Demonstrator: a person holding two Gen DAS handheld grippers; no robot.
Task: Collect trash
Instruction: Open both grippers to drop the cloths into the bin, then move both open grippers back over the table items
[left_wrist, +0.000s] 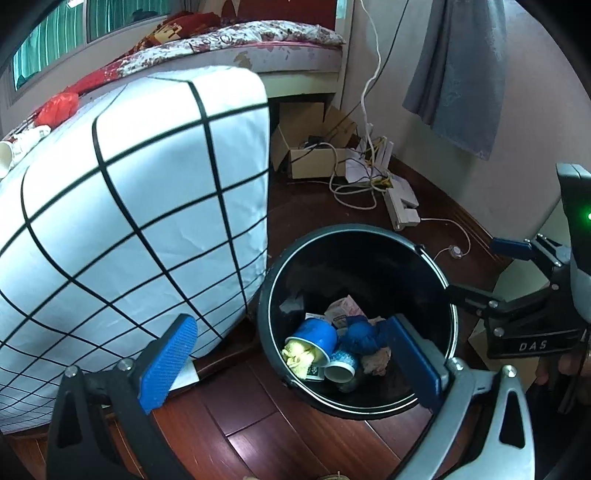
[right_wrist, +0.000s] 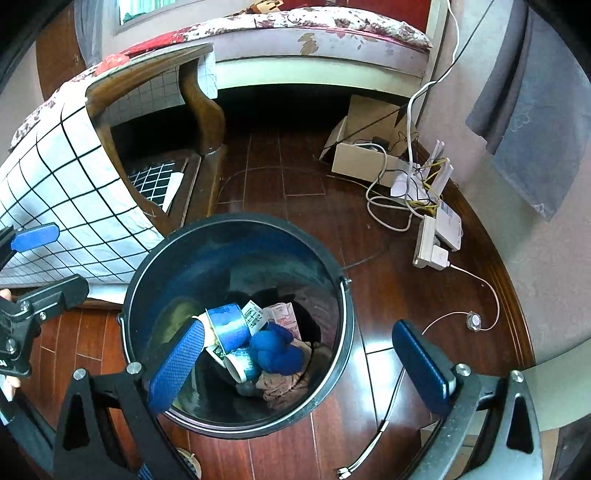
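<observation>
A black bin (left_wrist: 369, 236) stands on the wooden floor beside the draped table; it also shows in the right wrist view (right_wrist: 240, 225). Inside lie a blue cup (left_wrist: 317, 334), a smaller blue-patterned cup (right_wrist: 242, 363), a blue cloth ball (right_wrist: 275, 349), a pink carton (right_wrist: 284, 315) and crumpled paper (right_wrist: 284, 386). My left gripper (left_wrist: 295, 365) is open and empty above the bin's near rim. My right gripper (right_wrist: 301, 367) is open and empty above the bin, and shows at the right in the left wrist view (left_wrist: 480, 269).
A table draped in a white grid cloth (left_wrist: 140, 206) stands left of the bin, with a red bag (left_wrist: 57, 107) on top. A cardboard box (right_wrist: 362, 155), tangled cables (right_wrist: 399, 199) and a power strip (right_wrist: 432, 247) lie by the wall. A bed (left_wrist: 258, 40) is behind.
</observation>
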